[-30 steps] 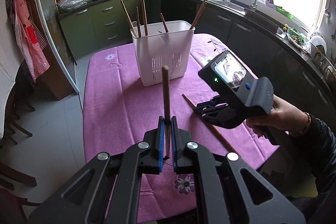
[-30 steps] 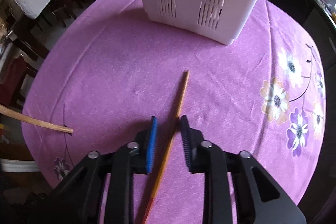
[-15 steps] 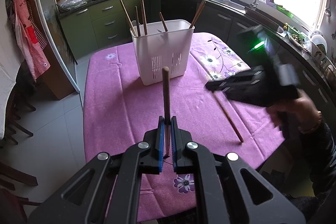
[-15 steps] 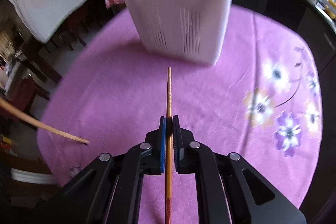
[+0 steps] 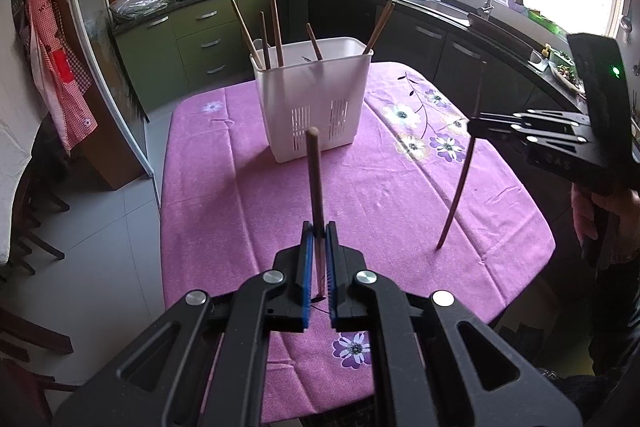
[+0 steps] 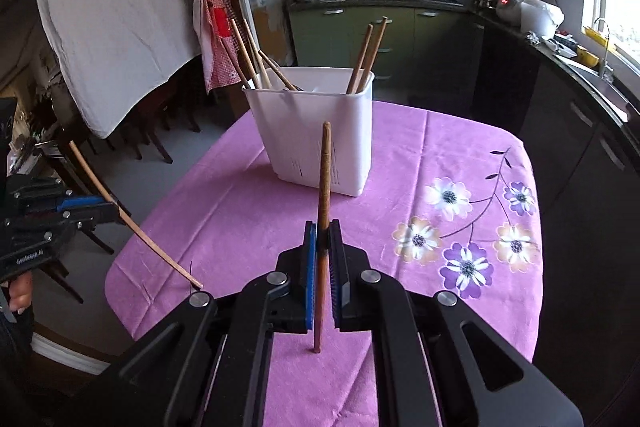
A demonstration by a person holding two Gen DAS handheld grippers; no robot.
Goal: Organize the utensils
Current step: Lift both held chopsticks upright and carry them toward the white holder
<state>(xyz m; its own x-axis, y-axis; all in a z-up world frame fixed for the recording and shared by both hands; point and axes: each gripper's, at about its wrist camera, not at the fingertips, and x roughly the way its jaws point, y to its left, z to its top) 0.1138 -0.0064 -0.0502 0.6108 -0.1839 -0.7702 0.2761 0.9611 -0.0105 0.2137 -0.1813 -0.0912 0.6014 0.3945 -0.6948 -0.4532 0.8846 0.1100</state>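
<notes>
A white slotted utensil basket (image 5: 316, 99) stands on the far half of the purple tablecloth and holds several wooden chopsticks (image 5: 274, 31); it also shows in the right wrist view (image 6: 316, 131). My left gripper (image 5: 319, 239) is shut on a brown chopstick (image 5: 314, 179) that points up toward the basket. My right gripper (image 6: 322, 239) is shut on another chopstick (image 6: 323, 183), held upright above the table. In the left wrist view the right gripper (image 5: 480, 126) hangs at the right with its chopstick (image 5: 464, 171) pointing down.
The table (image 5: 240, 187) has a flowered purple cloth (image 6: 460, 207). Kitchen counters with a sink (image 5: 500, 7) run behind and to the right. Chairs (image 6: 160, 131) and a red checked apron (image 5: 56, 83) are at the left.
My right gripper closed on the chopstick that lay on the table and lifted it, swinging it upright. My left gripper has stayed still with its chopstick.
</notes>
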